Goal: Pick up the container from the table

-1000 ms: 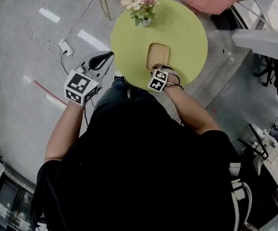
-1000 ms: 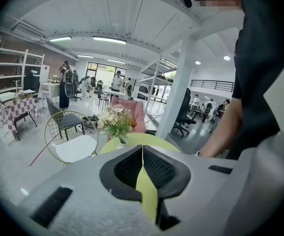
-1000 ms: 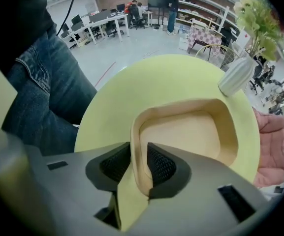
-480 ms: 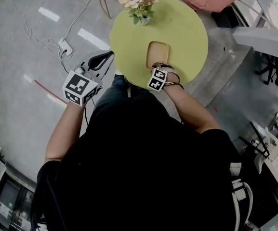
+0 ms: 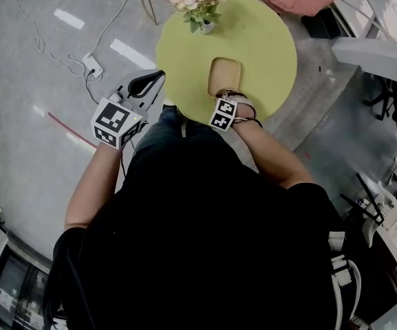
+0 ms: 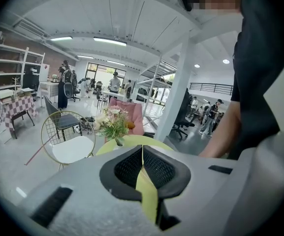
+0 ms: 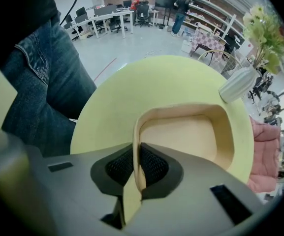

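The round yellow-green table point(image 5: 263, 43) carried the shallow tan container point(image 5: 225, 76) close to its near edge, just in front of the person's knees. Bare tabletop lay open beyond the container and to its right. A vase of flowers point(image 5: 199, 4) stood well apart from it at the table's far left edge.

The right gripper point(image 5: 227, 95) pointed down at the container's near rim. Its jaws had just been closing, and in the right gripper view they pressed on that thin rim wall from both sides, one pad inside the container point(image 7: 181, 132) and one outside. The container's base rested on the table.

The left gripper point(image 5: 158, 75) hung off the table's left edge over the grey floor point(image 5: 33, 150), apart from everything. Its jaws were together with nothing between them. A power strip point(image 5: 90, 66) with its cable lay on the floor beyond it.

Compared with a second before, the container lay in the same spot and both grippers kept their places. Only the right jaws differed, now narrowed onto the rim.
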A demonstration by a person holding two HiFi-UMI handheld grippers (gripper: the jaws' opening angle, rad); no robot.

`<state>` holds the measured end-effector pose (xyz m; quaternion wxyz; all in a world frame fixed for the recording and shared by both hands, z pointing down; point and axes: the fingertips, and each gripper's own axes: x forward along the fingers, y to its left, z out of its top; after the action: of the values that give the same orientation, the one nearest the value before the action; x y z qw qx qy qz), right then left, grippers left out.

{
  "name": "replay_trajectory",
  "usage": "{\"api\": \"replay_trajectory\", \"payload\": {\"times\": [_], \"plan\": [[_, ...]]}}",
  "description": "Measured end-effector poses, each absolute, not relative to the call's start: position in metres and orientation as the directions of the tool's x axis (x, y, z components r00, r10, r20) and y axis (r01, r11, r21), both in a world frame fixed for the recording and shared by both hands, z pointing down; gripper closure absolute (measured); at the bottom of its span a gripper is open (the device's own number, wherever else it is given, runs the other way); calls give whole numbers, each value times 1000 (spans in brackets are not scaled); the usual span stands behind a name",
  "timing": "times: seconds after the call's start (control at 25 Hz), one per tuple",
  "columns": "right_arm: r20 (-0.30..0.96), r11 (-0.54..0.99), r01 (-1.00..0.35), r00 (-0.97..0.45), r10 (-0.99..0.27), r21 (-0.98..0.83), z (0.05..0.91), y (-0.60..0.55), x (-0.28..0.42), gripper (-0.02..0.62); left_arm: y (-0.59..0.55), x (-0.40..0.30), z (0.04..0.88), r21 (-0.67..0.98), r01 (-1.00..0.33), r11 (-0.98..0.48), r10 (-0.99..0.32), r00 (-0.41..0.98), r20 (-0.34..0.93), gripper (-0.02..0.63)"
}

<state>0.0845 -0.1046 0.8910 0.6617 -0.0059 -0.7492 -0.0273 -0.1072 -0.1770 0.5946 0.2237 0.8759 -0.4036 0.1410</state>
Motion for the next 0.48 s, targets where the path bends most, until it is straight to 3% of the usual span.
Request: {"api": "replay_trajectory", "payload": {"times": [0.48], "plan": [[993,996,81,-113,-26,35,893,-96,84,580,-171,-101,594,272,-760,-591,-630,645,432,588]]}}
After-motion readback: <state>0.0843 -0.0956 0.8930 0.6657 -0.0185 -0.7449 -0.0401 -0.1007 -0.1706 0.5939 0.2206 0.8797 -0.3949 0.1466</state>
